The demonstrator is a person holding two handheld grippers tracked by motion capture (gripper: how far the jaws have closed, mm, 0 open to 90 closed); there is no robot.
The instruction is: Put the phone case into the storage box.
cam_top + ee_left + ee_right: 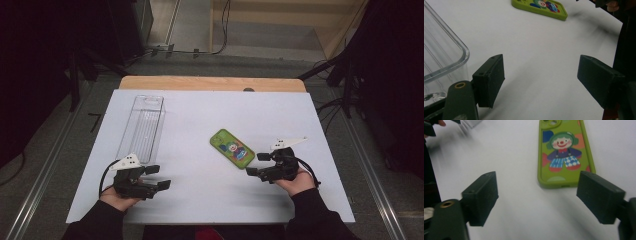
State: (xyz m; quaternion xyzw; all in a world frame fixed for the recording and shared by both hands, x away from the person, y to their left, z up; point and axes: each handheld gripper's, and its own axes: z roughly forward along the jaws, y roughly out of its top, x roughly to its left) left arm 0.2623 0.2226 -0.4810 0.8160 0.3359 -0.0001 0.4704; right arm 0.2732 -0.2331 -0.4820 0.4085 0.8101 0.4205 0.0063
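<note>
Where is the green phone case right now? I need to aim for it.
High view: the green phone case lies flat right of the table's centre, just ahead-left of the right hand-held gripper.

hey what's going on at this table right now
A person holds a black two-jaw gripper in each hand over a white table. Both the left gripper and the right gripper are open and hold nothing. A green cartoon-clown phone case lies flat near the right gripper; a clear plastic tray sits beside the left.
</note>
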